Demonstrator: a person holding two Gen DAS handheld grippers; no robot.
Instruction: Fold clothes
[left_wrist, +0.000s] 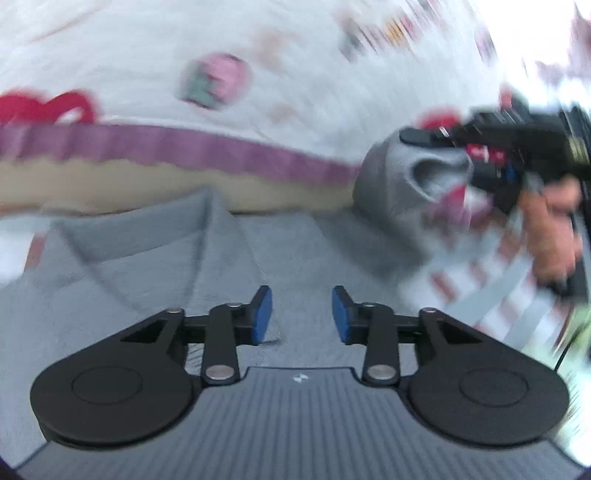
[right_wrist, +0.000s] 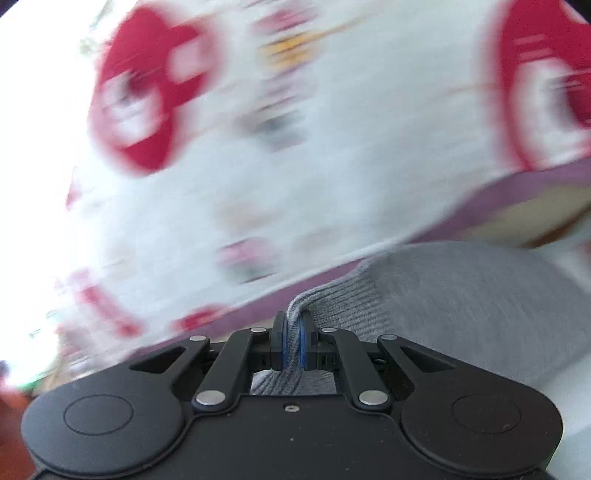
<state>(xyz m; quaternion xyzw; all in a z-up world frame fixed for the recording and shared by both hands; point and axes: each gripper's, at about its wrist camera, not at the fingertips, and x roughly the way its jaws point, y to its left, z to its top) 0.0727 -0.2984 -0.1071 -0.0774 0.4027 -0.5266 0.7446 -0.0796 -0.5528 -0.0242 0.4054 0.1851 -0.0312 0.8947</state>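
Bedding (left_wrist: 332, 74) fills most of both views: a white cover printed with blurred red, pink and yellow patches, edged by a purple band (left_wrist: 192, 147) with a tan strip (left_wrist: 147, 188) below it. Both pictures are smeared, so the prints cannot be read.

Next in size is the grey garment (left_wrist: 184, 266), a ribbed knit that lies spread on the bed in front of the purple band. In the left wrist view it covers the lower middle of the frame, with a raised crease running up its centre toward the tan strip. Its far right part is lifted off the surface into a bunched fold, clear of the flat part.

That lifted part is held by the right gripper (right_wrist: 293, 341). In the right wrist view its jaws are pressed together on a ribbed edge of the grey knit, which passes between the blue pads (right_wrist: 303, 343) and swells out to the right beyond them. The same gripper shows at the right edge of the left wrist view, with the person's right hand (left_wrist: 550, 236) around its handle.

The left gripper (left_wrist: 302, 314) hovers low over the flat part of the garment, its jaws spread apart with nothing between the blue pads.
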